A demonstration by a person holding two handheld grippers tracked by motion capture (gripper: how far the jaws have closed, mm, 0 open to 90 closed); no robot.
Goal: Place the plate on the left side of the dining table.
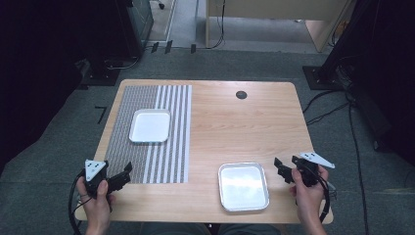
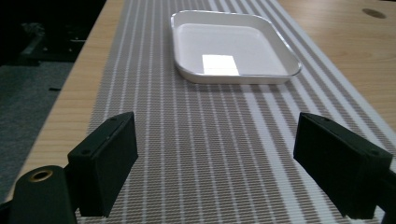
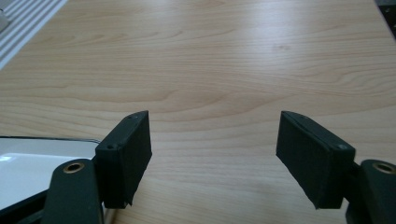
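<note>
Between both open claws (image 1: 128, 169) (image 1: 278, 165), bare table (image 1: 220, 127) lies wide.

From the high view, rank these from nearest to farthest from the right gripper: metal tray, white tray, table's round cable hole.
From the right gripper:
1. Metal tray, just to its left at the near edge.
2. Round cable hole, far side of the table.
3. White tray, across on the striped mat.

White tray (image 2: 236, 46) on striped mat (image 2: 201, 140)
</note>
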